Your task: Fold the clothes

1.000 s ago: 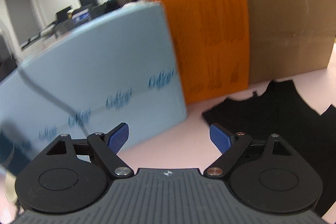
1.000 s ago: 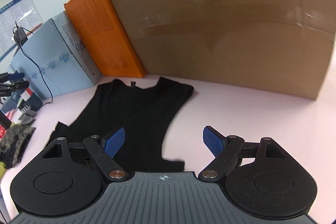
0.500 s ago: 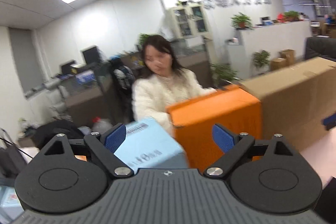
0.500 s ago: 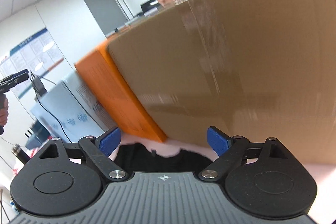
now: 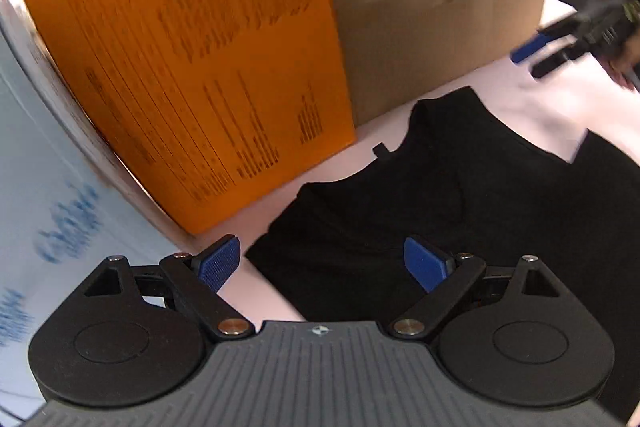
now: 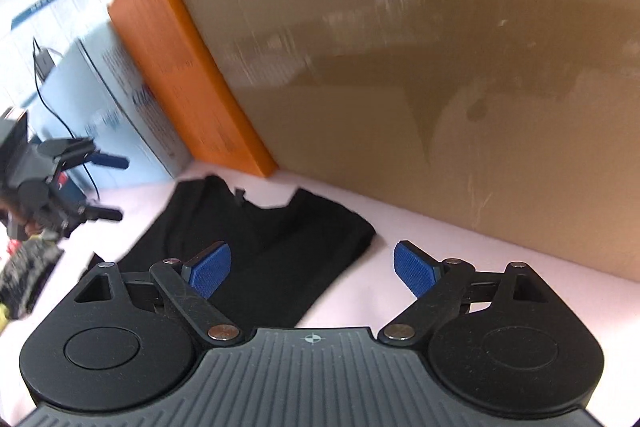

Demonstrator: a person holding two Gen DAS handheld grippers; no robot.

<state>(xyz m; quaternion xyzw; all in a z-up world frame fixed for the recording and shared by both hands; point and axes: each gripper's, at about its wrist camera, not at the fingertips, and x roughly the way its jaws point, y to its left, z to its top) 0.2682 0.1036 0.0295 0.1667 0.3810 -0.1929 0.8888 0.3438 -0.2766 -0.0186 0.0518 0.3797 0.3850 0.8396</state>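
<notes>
With both your left gripper (image 5: 322, 263) and right gripper (image 6: 312, 269) spread wide and empty above the black sleeveless top (image 5: 460, 211) lying flat toward twelve o'clock, beware pinching only one layer, or nudging the orange box (image 5: 192, 59).

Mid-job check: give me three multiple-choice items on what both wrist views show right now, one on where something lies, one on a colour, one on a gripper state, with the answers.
1. Where does the black top lie?
A. on top of the brown box
B. flat on the pink table, in front of the boxes
C. hanging from a gripper

2. What colour is the box between the light blue box and the brown cardboard box?
A. green
B. orange
C. white

3. How does the right gripper stand?
A. open and empty
B. shut on the top
C. shut on a box

Answers: 1 B, the garment is spread on the tabletop; 2 B, its printed face is orange; 3 A, blue pads apart, nothing between them.
</notes>
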